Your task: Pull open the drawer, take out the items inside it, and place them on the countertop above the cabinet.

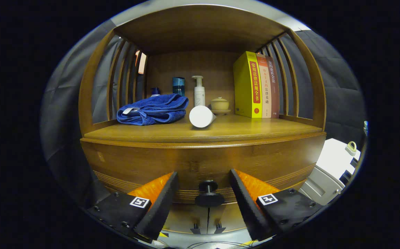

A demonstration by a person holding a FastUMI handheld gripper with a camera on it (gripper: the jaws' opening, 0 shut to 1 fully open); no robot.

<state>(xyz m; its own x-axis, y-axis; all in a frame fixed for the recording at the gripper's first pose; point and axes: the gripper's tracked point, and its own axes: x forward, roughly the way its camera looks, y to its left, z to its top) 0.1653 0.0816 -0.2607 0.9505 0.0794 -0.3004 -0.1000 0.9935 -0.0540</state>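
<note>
Here, gripper (203, 193) spread wide, empty, black knob (209, 193) between fingers, drawer (203, 166) closed, contents unseen.

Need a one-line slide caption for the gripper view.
Open gripper straddles the closed drawer's knob; countertop above holds a towel.

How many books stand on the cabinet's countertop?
3: a yellow book, an orange-spined book beside it, and a dark red book nearest the right slats. The open gripper flanks the drawer knob.
</note>
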